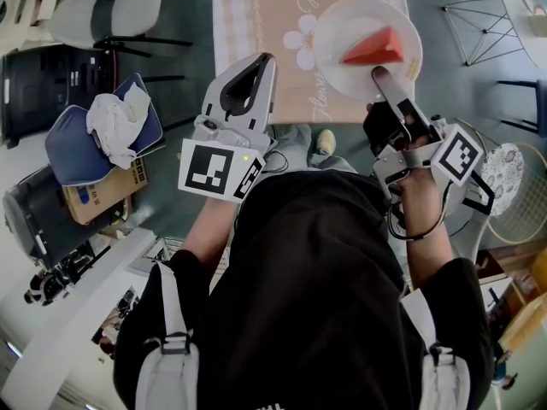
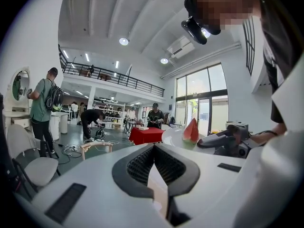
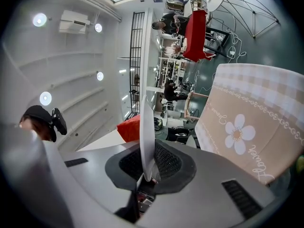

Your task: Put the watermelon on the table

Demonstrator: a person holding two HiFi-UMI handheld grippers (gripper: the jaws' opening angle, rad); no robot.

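A red watermelon slice (image 1: 373,49) lies on a white plate (image 1: 342,32). My right gripper (image 1: 380,75) is shut on the plate's near rim and holds it over the table with the beige flower tablecloth (image 1: 256,24). In the right gripper view the plate (image 3: 145,122) stands edge-on between the jaws, with the watermelon (image 3: 128,128) to its left and the tablecloth (image 3: 251,122) to its right. My left gripper (image 1: 261,62) hangs at the table's near edge, shut and empty. In the left gripper view, the watermelon (image 2: 191,131) and plate (image 2: 173,137) sit right of the left gripper (image 2: 153,146).
A chair with a blue cushion and a white cloth (image 1: 94,135) stands to the left, with a cardboard box (image 1: 98,196) below it. A white chair (image 1: 111,11) is at the far left, a wire-frame stool (image 1: 479,20) at the far right. People stand around a red-covered table (image 2: 147,135).
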